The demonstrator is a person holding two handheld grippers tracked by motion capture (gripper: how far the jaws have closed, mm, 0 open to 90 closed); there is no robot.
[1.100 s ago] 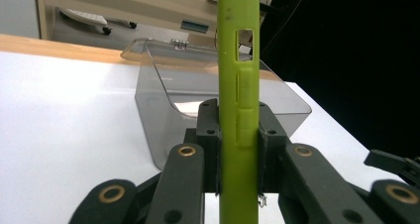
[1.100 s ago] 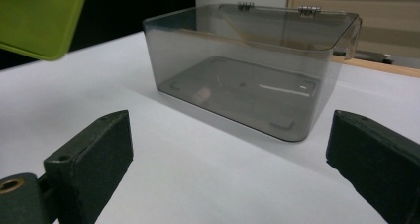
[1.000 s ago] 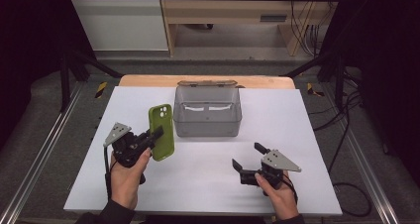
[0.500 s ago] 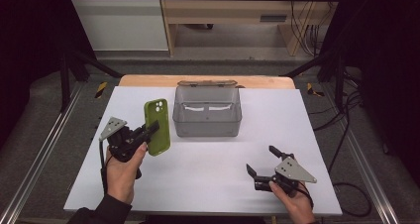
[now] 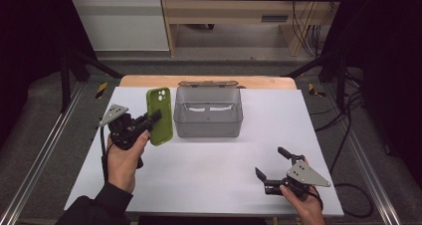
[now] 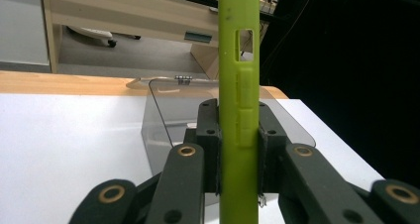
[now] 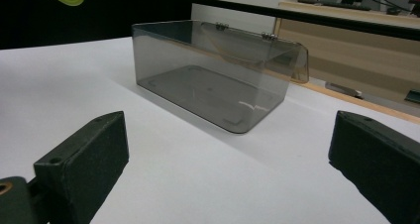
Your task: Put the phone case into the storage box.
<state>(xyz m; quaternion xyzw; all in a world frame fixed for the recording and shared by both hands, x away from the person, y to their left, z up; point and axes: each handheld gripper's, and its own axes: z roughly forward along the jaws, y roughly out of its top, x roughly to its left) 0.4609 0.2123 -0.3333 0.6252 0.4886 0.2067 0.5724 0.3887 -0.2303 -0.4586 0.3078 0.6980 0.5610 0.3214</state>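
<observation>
A phone in a lime-green case [image 5: 159, 116] stands upright above the white table, just left of the smoky clear plastic box [image 5: 208, 112]. My left gripper [image 5: 154, 118] is shut on its lower part; in the left gripper view the green case [image 6: 238, 105] is pinched edge-on between both pads. The box [image 7: 210, 73] has its lid hinged back at the far side and looks empty. My right gripper [image 5: 271, 163] rests low near the table's front right, jaws wide apart with nothing between them, pointing toward the box.
The white tabletop [image 5: 214, 160] has a wooden strip along its far edge. Metal rails run along both sides of the table. A wooden bench and cables stand on the floor beyond.
The left gripper has lifted the green phone and carried it a little up and toward the box. The right gripper has slid right and back toward the table's front edge.
</observation>
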